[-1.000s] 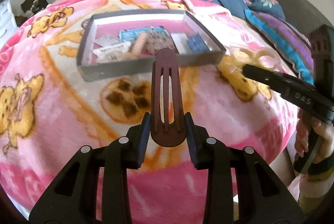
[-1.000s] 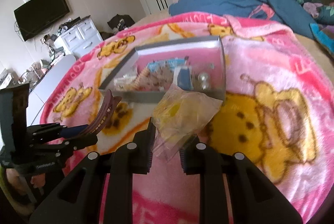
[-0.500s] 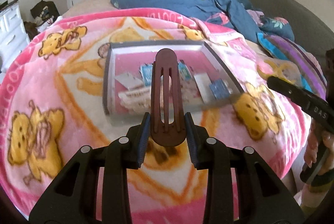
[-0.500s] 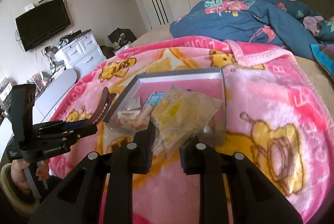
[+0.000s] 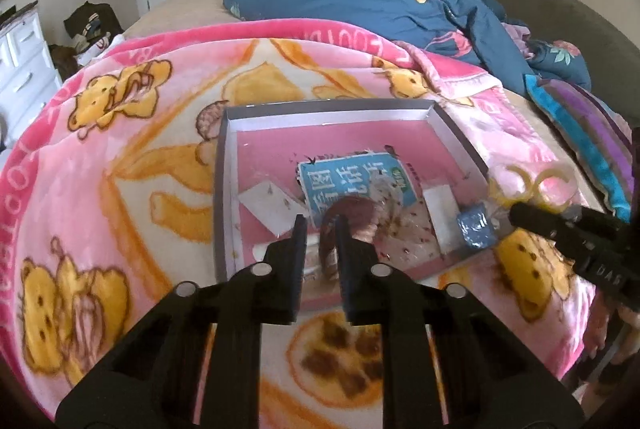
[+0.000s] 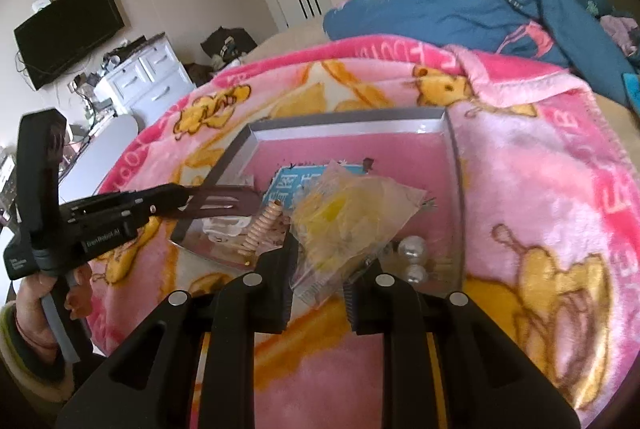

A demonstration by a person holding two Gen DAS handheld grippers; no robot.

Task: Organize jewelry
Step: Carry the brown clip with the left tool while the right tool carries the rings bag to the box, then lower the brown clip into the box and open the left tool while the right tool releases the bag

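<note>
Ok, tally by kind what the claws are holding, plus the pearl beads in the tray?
brown hair clip: 1, in left claw
clear bag: 1, in right claw
pearl beads: 2, in tray
Total: 4

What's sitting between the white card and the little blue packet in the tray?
In the left wrist view, the blue printed packet and the brown hair clip lie between the white card and the small blue packet inside the tray.
</note>
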